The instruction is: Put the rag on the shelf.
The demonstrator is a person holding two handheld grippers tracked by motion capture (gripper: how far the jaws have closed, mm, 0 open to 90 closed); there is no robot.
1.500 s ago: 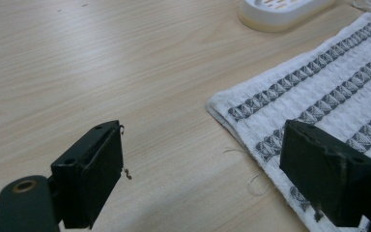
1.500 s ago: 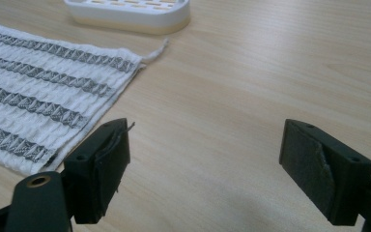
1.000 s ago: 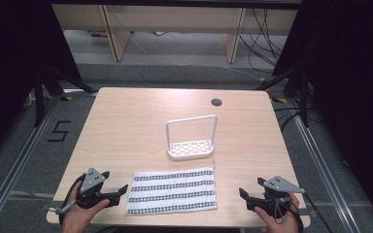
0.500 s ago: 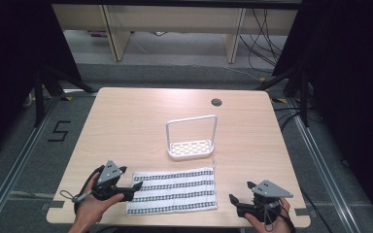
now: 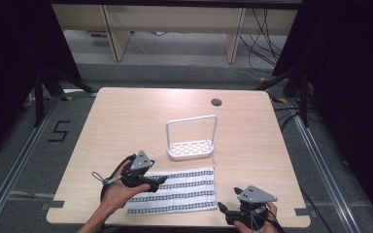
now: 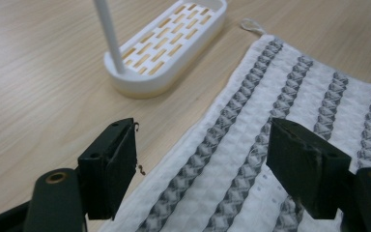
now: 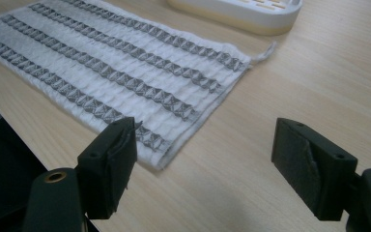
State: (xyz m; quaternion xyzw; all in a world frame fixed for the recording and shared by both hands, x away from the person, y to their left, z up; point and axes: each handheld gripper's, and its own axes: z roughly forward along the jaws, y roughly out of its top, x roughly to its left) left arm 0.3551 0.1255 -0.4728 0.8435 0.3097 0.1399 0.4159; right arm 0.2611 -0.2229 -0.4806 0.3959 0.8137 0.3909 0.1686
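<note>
White waffle-weave cloth with grey stripes [image 5: 175,191] flat, unfolded, ungrasped. Left gripper [image 6: 203,159] jaws spread over left edge; right gripper [image 7: 205,154] spread beside near-right corner. Likely pre-grasp.

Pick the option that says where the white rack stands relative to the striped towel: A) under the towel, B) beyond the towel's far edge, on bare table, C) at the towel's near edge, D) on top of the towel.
B: the white rack stands on bare wood just past the far edge of the striped towel.
</note>
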